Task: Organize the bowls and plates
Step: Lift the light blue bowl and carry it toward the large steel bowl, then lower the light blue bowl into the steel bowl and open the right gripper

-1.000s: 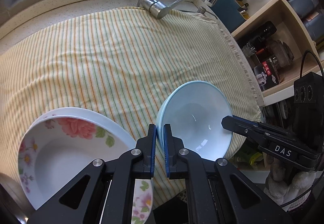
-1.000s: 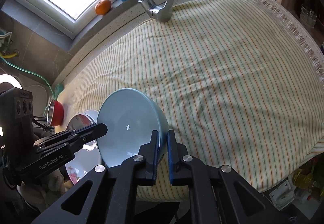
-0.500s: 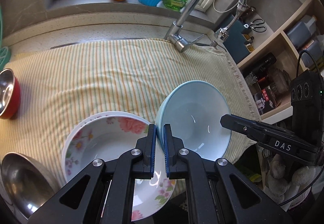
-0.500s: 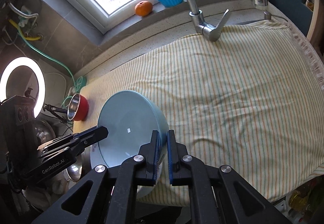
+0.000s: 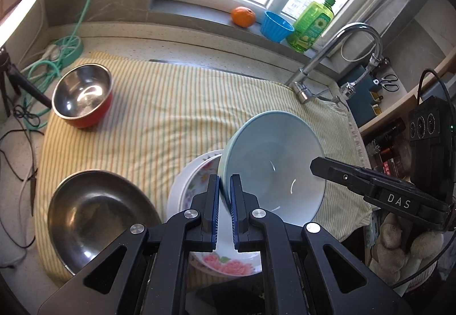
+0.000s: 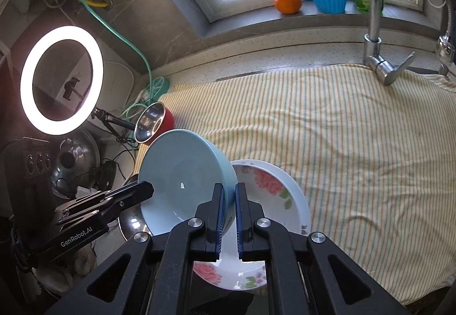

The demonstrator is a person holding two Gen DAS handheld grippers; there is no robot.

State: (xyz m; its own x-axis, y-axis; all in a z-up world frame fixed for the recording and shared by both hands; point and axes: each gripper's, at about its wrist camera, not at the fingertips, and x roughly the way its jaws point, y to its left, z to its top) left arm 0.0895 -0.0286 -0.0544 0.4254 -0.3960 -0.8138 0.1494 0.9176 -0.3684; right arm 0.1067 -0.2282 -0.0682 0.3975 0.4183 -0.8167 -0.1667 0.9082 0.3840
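1. A yellow striped cloth [image 5: 176,121] covers the table, rumpled in places, with the tap [image 5: 336,58] rising at its far right edge.
2. A large steel bowl [image 5: 97,223] sits on the cloth at the near left corner, just beside the floral plates.
3. Floral plates [image 6: 273,201], white with pink roses, lie on the cloth near its front edge; there seem to be two, one nested in the other, though the stack is partly hidden.
4. The pale blue bowl [image 5: 276,164] is held in the air, tilted on edge, directly above the floral plates. Whether its lower side touches them cannot be told.
5. The left gripper [image 5: 225,212] has its fingers narrow, pinching the blue bowl's rim on the left side.
6. The right gripper [image 6: 228,215] has its fingers equally narrow, clamped on the opposite rim, so both hold the same bowl.
7. A red bowl with steel lining [image 5: 82,98] stands at the cloth's far left corner, well apart from the plates.
8. On the windowsill stand a green soap bottle [image 5: 313,24], a blue ribbed cup [image 5: 276,27] and an orange [image 5: 242,17], side by side.
9. A lit ring light [image 6: 61,79] stands left of the table.
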